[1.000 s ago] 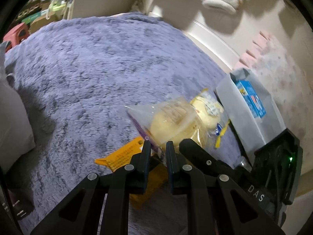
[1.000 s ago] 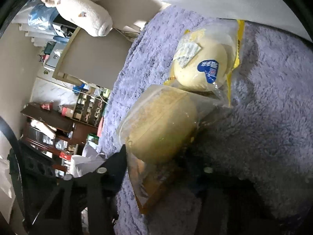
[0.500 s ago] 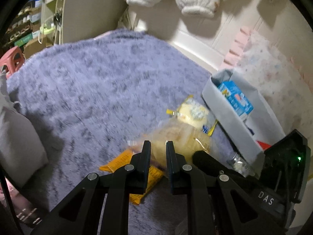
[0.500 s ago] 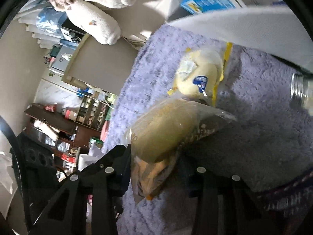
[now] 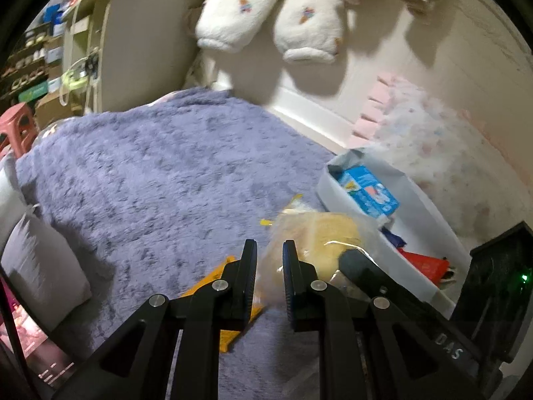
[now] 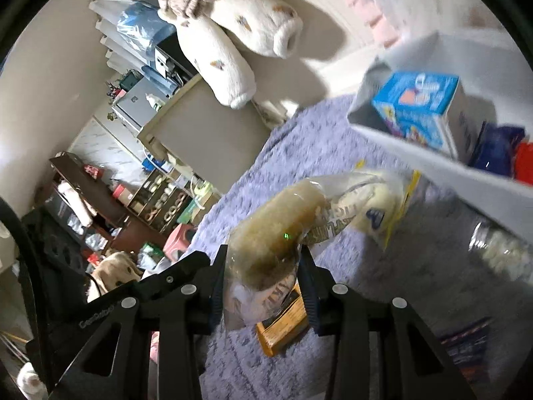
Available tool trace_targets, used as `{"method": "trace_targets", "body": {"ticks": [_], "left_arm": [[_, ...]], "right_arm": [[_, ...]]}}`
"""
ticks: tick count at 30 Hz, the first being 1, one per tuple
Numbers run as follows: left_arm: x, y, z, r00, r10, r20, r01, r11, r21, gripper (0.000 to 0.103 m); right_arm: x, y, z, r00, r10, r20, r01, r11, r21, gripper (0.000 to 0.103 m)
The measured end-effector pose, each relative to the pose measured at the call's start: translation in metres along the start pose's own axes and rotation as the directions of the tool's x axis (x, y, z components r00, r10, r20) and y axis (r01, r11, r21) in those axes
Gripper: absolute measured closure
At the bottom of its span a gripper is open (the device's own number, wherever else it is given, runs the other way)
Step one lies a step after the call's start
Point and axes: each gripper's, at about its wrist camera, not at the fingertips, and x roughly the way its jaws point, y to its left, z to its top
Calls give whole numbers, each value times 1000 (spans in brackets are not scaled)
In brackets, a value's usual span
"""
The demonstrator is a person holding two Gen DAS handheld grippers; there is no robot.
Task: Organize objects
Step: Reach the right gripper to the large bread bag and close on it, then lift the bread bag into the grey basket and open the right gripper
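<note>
A shaggy purple-grey rug (image 5: pixel 160 173) fills the scene, soft and deep-piled. At its right edge stands a long white bin (image 5: pixel 363 233) with thin smooth walls, holding a blue carton (image 5: pixel 368 193) at the far end and a dark blue and a red packet nearer. Two fleecy white plush legs (image 5: pixel 266 10) hang on the far wall. A grey cushion (image 5: pixel 43 266) lies at the near left. The bread bag (image 6: pixel 273 230), clear crinkly plastic round a pale oblong loaf, is lifted above the rug just left of the bin. The right gripper (image 6: pixel 263 283) clamps its body; the left gripper (image 5: pixel 269 273), nearly closed, pinches the film at its near end. Beyond it lies a yellow-edged bun pack (image 6: pixel 376 200); beneath it a flat orange packet (image 5: pixel 216 286); a clear bottle (image 6: pixel 496 246) lies by the bin wall.
</note>
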Motion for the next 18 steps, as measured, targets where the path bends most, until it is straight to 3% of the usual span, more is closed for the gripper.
{"method": "trace_targets", "body": {"ticks": [9,18], "left_arm": [[5,-19,-4,1000,4,-5,-3,997,73,90],[9,19,2,1000,20,-19,-21,998,-65,90]], "right_arm": [[-7,9,0,996,-68,61,73,993,-89,71],[-2,-13,7,995,-101,25,101,995,-3,71]]}}
